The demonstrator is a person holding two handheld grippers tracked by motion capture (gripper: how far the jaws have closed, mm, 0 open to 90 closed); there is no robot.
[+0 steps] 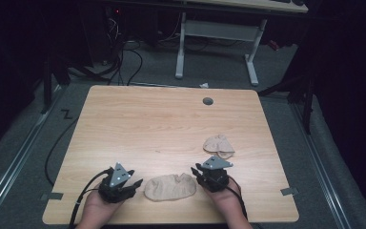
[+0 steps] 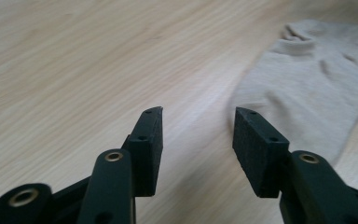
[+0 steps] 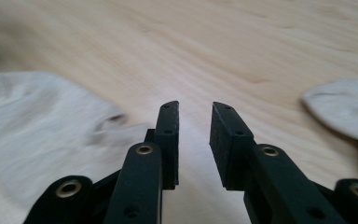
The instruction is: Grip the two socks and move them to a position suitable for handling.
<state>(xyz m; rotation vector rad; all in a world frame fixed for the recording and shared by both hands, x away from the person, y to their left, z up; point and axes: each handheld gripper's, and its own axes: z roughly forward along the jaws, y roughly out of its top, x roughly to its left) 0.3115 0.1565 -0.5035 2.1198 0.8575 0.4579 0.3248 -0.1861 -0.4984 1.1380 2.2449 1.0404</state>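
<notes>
2 beige socks (image 1: 170, 187) (image 1: 218, 145) on table (image 1: 138, 124); 2 tools, left (image 1: 132, 183) & right (image 1: 196, 171), both agape, holding nothing.

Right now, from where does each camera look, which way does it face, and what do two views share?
High view: above the person's side, facing forward and down on the wooden table; both hands, left gripper and right gripper show.
Left gripper view: rides the left gripper, looking along open jaws at the near beige sock.
Right gripper view: rides the right gripper, open jaws over bare wood.
Shared: the near beige sock; the far beige sock appears in high and right views.
</notes>
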